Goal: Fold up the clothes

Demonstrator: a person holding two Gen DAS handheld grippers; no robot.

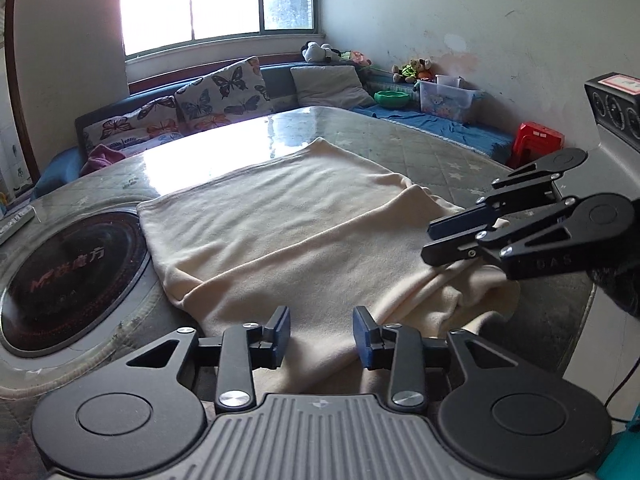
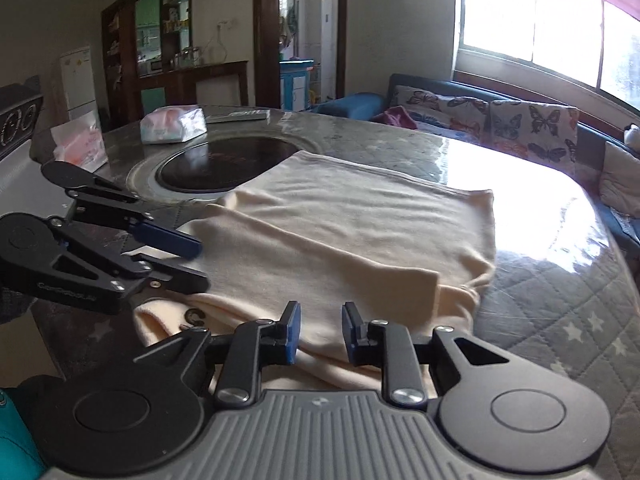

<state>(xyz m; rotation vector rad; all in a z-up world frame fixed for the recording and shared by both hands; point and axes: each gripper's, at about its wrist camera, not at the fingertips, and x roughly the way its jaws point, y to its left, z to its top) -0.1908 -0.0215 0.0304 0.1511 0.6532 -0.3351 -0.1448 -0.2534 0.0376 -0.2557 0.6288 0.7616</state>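
Note:
A cream garment (image 1: 288,220) lies partly folded on the round table, its near end bunched; it also shows in the right wrist view (image 2: 360,224). My left gripper (image 1: 321,334) is open and empty, just above the garment's near edge. It shows from the side in the right wrist view (image 2: 198,262), jaws apart. My right gripper (image 2: 318,332) is open and empty over the garment's bunched near end. In the left wrist view the right gripper (image 1: 430,240) hovers at the garment's right side, jaws slightly apart.
A round table (image 1: 440,152) with quilted cover and glass top holds a black induction hob (image 1: 68,276). Tissue packs (image 2: 174,124) and a remote (image 2: 240,115) lie at its far side. A sofa with butterfly cushions (image 1: 224,92) and a red stool (image 1: 538,142) stand behind.

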